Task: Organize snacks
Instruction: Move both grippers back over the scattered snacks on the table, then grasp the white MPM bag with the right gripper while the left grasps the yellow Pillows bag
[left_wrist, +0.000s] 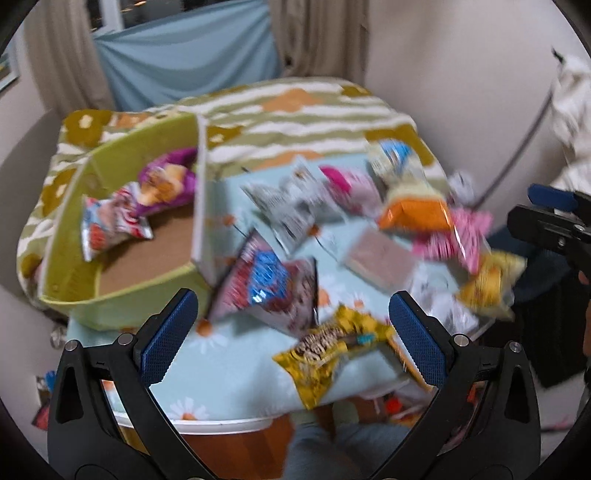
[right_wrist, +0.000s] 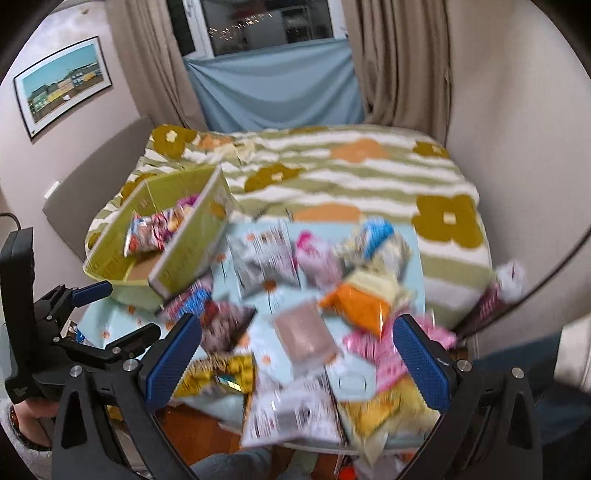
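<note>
A green cardboard box stands at the table's left and holds a purple packet and a red-and-white packet. Several snack packets lie scattered on the pale blue floral cloth: a yellow packet, a red-and-blue packet, an orange packet, a pink packet. My left gripper is open and empty above the table's near edge. My right gripper is open and empty over the packets. Both views are blurred.
A bed with a green striped flowered blanket lies behind the table. Curtains and a blue sheet hang at the back. The table's white rim is near me. The right gripper shows at the left wrist view's right edge.
</note>
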